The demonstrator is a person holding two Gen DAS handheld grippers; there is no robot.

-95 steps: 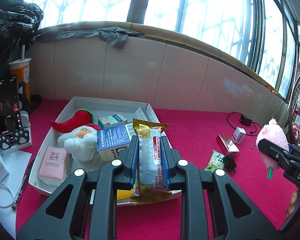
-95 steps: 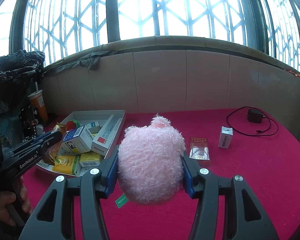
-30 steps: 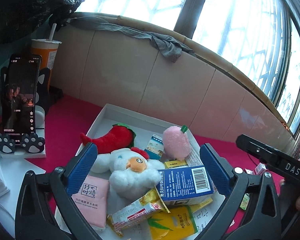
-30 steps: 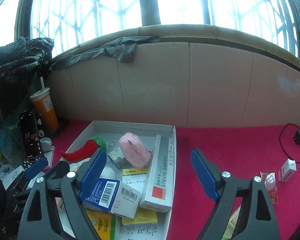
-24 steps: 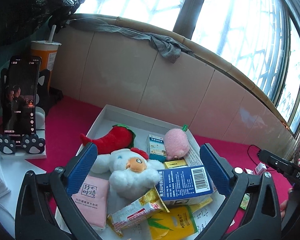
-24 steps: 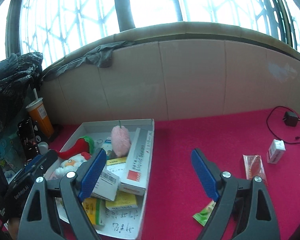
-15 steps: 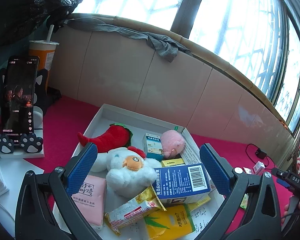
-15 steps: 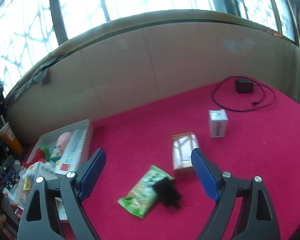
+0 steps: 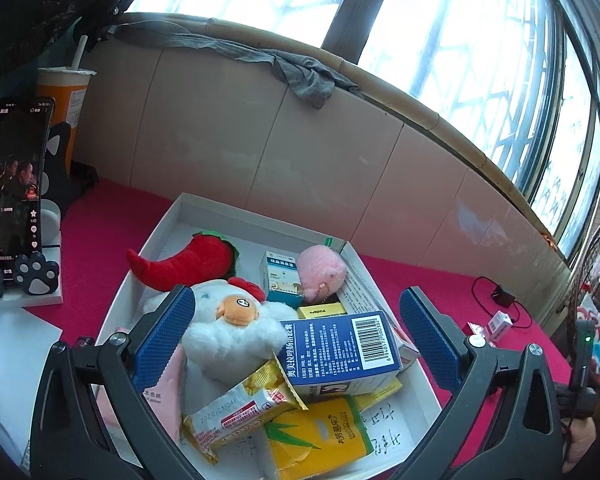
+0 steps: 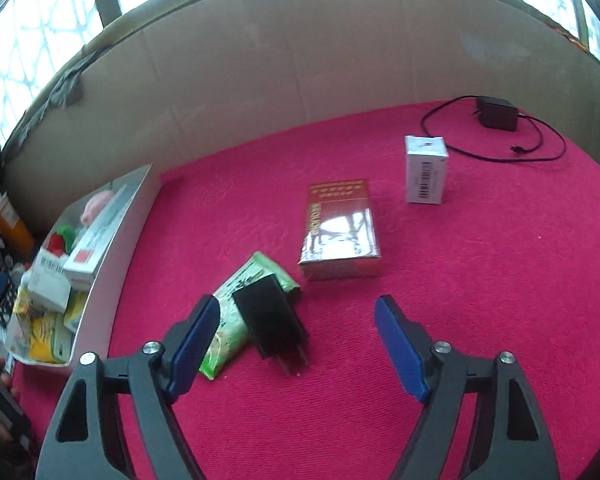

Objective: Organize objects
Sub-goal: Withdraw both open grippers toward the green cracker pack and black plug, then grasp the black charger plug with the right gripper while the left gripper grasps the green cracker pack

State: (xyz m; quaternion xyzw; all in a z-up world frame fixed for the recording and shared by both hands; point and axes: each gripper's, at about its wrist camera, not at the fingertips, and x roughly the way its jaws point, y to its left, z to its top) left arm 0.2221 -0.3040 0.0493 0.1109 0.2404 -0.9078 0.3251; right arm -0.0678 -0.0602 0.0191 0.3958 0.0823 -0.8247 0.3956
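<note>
Left wrist view: shallow white cardboard tray holds fluffy pink plush ball, glossy blue carton. Left gripper and right gripper both gape, empty.

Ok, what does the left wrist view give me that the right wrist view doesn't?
Left only: the phone on its stand, the white chick plush and the blue medicine box in the tray.
Right only: the black charger plug lying across the green packet, and the open right claw above them.
Both: the white tray, red cigarette pack, small white box, pink cloth.
</note>
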